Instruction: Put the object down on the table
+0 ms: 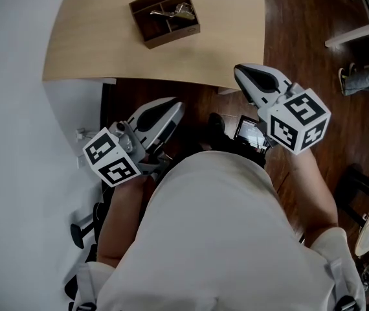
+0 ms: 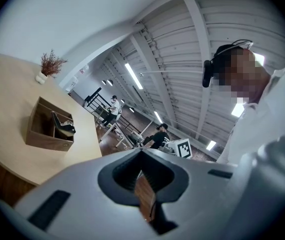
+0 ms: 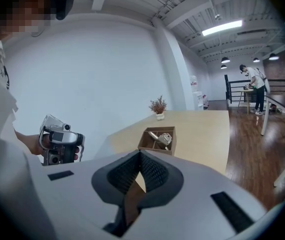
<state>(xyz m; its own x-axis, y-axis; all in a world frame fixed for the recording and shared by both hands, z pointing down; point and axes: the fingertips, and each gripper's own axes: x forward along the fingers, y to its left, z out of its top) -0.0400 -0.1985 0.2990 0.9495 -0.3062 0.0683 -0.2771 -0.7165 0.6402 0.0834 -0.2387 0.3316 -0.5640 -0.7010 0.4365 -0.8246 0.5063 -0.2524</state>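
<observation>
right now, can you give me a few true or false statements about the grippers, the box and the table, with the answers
1. The left gripper and the right gripper are both shut with nothing between their jaws. True.
2. The wooden box sits on the floor. False: it stands on the table.
3. A metal object lies inside the box. True.
4. The right gripper is reaching into the box. False: it is held off the table's edge, over the floor, near the person's body.
5. A small potted plant stands on the table. True.
</observation>
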